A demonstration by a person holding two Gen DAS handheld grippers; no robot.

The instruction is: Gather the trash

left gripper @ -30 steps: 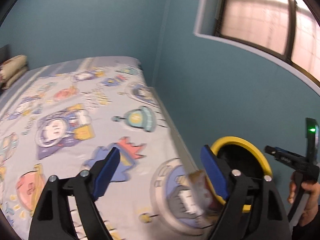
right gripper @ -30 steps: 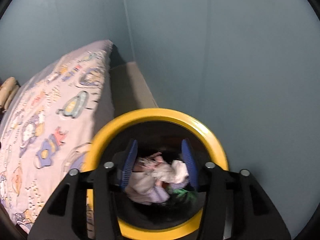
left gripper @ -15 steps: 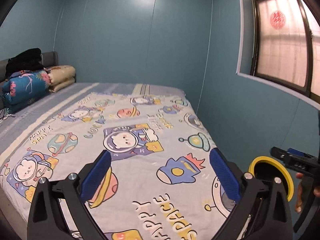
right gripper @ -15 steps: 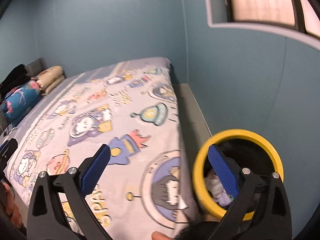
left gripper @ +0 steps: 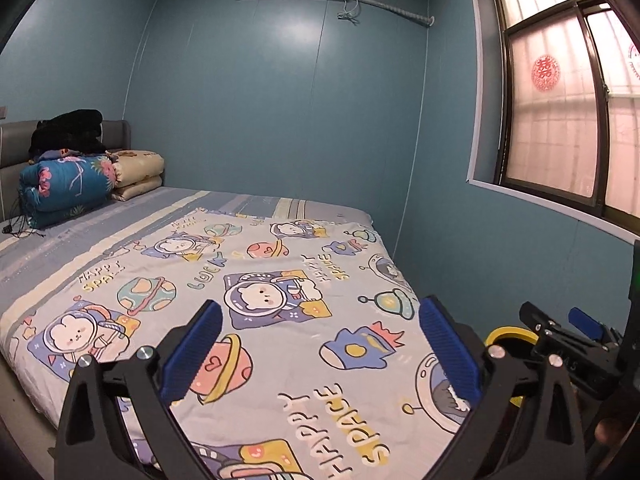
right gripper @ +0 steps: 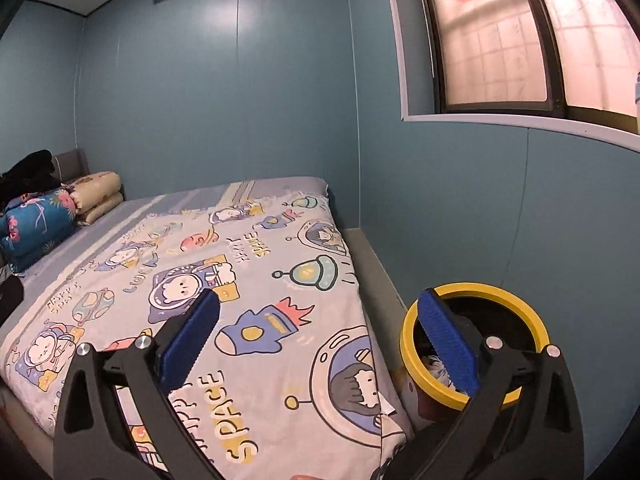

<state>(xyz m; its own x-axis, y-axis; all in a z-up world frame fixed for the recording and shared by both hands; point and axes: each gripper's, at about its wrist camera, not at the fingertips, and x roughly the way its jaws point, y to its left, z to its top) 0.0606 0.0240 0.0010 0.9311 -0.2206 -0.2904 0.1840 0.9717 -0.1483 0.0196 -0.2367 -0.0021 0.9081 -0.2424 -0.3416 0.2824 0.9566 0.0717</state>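
Observation:
A black trash bin with a yellow rim (right gripper: 472,289) stands on the floor between the bed's foot corner and the blue wall. Pale crumpled trash (right gripper: 434,362) lies inside it. My right gripper (right gripper: 320,308) is open and empty, held above the bed corner, with its right pad in front of the bin's mouth. My left gripper (left gripper: 320,320) is also open and empty, over the foot of the bed (left gripper: 280,280). In the left wrist view the bin's rim (left gripper: 510,332) peeks out behind my right finger, and the right gripper (left gripper: 560,326) shows at the right edge.
The bed carries a space-cartoon sheet (right gripper: 240,280). Folded quilts (left gripper: 64,184) and dark clothes (left gripper: 68,130) are piled at the headboard, with a black cable (left gripper: 20,230) beside them. A window (left gripper: 560,120) is in the right wall. A narrow floor strip (right gripper: 372,276) runs along that wall.
Both grippers drew back and up from the bin, and the views swung toward the bed. The right jaws spread wide off the crumpled trash, which now lies in the bin. The left jaws widened too.

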